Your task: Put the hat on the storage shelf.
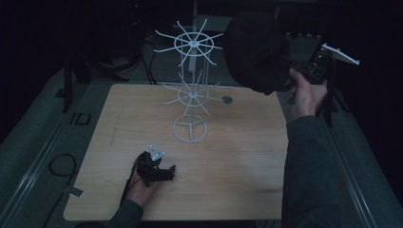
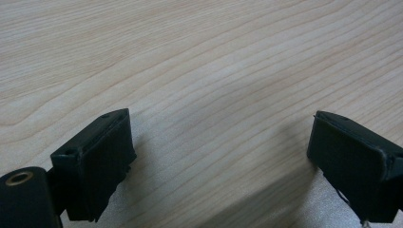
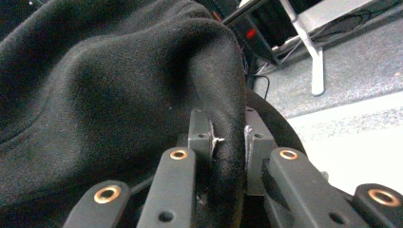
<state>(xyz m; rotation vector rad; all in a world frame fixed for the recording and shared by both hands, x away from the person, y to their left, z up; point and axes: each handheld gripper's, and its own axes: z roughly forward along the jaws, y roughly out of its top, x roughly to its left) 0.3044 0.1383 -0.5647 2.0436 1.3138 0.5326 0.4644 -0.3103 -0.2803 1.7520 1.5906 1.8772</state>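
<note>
Looking down from the high view, the right gripper (image 1: 298, 71) holds a black hat (image 1: 256, 50) up beyond the table's (image 1: 237, 156) far right corner, just beside the white wire rack (image 1: 192, 90), while the left gripper (image 1: 159, 172) rests on the near tabletop. The left gripper view shows its jaws standing wide over bare wood (image 2: 214, 61). The right gripper view shows the jaws pinching a fold of the hat's (image 3: 119, 95) cloth.

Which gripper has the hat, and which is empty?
The right gripper, raised at the table's far right, is shut on the black hat. The left gripper rests open on the table.
</note>
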